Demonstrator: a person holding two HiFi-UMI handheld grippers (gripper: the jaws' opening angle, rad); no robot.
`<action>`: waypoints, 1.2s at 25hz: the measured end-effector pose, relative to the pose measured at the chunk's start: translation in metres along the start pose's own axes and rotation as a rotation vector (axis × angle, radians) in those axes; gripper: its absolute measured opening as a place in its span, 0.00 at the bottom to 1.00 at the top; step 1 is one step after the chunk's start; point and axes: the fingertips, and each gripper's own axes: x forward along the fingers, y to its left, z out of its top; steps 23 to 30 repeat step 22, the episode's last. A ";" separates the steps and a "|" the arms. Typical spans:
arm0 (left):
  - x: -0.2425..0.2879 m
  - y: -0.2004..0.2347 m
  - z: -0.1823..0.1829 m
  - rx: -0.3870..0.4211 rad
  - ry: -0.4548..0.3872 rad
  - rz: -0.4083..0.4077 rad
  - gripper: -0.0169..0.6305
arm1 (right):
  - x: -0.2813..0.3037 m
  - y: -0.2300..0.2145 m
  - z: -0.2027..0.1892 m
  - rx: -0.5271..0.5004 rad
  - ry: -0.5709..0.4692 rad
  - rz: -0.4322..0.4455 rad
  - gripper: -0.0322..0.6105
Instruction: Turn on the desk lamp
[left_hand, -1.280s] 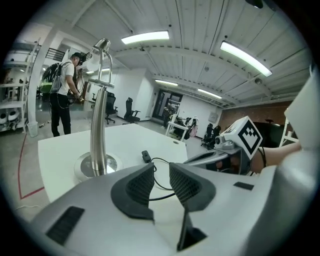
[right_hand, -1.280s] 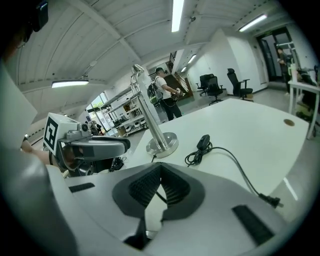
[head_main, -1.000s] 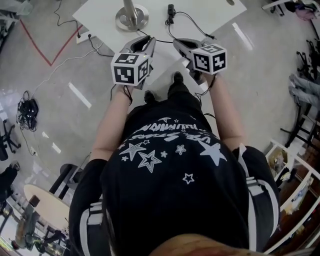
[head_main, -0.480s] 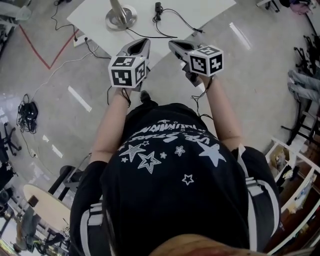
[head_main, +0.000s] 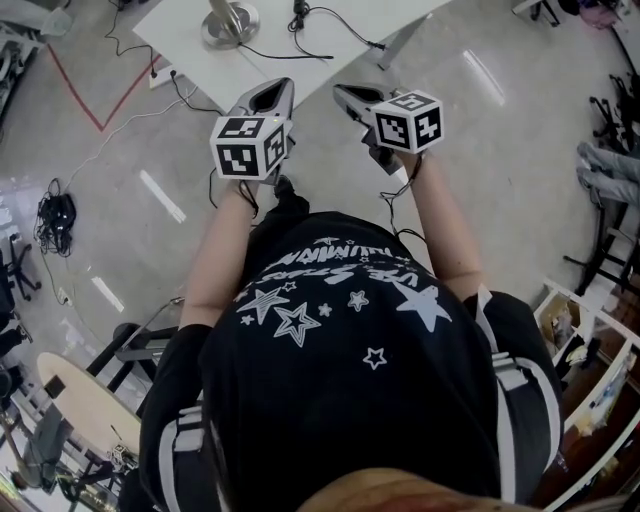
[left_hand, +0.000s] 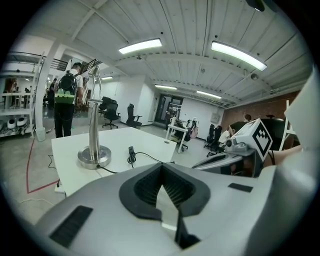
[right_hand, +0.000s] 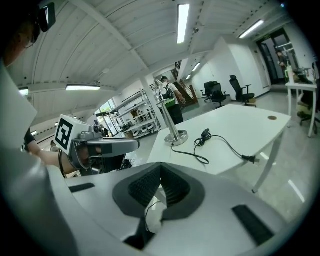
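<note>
Both claws shut and empty, held short of the counter that carries the lamp.

Head view: the left claw (head_main: 276, 90) and the right claw (head_main: 345, 93) are held side by side in front of the person's black star-printed shirt (head_main: 350, 330), above the grey floor (head_main: 500, 130), both pointing towards the white rectangular counter (head_main: 350, 35). The silver metal desk lamp (head_main: 228, 20) stands on its round base at the picture's upper left, with a black cord (head_main: 335, 22) lying just beside it. Left gripper view: the left claw's jaws have just been closing and meet at their tips with nothing between them. The lamp's pole rises from the counter ahead, well apart from the claw. Right gripper view: the right claw's jaws also meet at the tips, empty, with the lamp and looped cord on the counter ahead.
</note>
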 end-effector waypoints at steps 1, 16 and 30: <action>-0.002 -0.005 -0.003 -0.001 0.003 0.000 0.04 | -0.005 0.002 -0.002 -0.004 -0.004 0.003 0.06; -0.029 -0.070 -0.024 0.012 -0.016 0.016 0.04 | -0.079 0.013 -0.041 -0.043 -0.043 -0.015 0.06; -0.050 -0.085 -0.022 0.017 -0.053 0.037 0.04 | -0.104 0.033 -0.033 -0.066 -0.131 0.003 0.06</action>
